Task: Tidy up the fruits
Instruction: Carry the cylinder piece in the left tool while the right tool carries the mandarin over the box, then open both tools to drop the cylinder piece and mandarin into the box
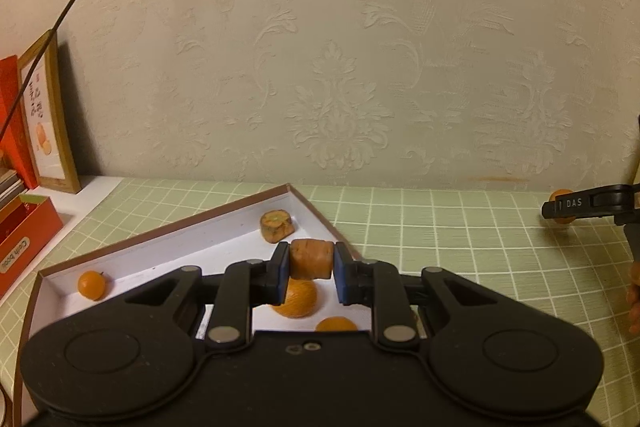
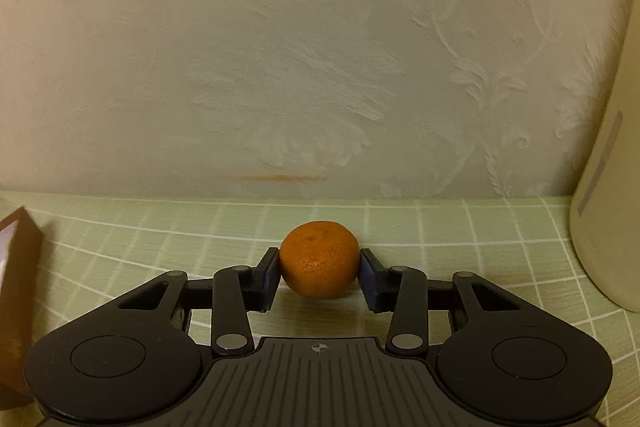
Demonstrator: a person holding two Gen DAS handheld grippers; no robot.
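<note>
My left gripper [image 1: 311, 261] is shut on a brownish-orange persimmon [image 1: 311, 259] and holds it above the white tray [image 1: 168, 247]. In the tray lie another persimmon [image 1: 276, 225] at the far corner, a small orange [image 1: 92, 284] at the left, a larger orange [image 1: 298, 298] under my fingers, and one more orange [image 1: 335, 324] partly hidden. My right gripper [image 2: 319, 269] has its pads on both sides of a mandarin [image 2: 319, 264] that rests on the tablecloth. It also shows at the right edge of the left wrist view [image 1: 588, 205].
A green checked tablecloth [image 1: 440, 227] covers the table against a patterned wall. Red boxes [image 1: 24, 235] and a framed picture [image 1: 46, 123] stand at the far left. A cream container [image 2: 608, 187] stands at the right. The tray's brown corner [image 2: 18, 267] is at left.
</note>
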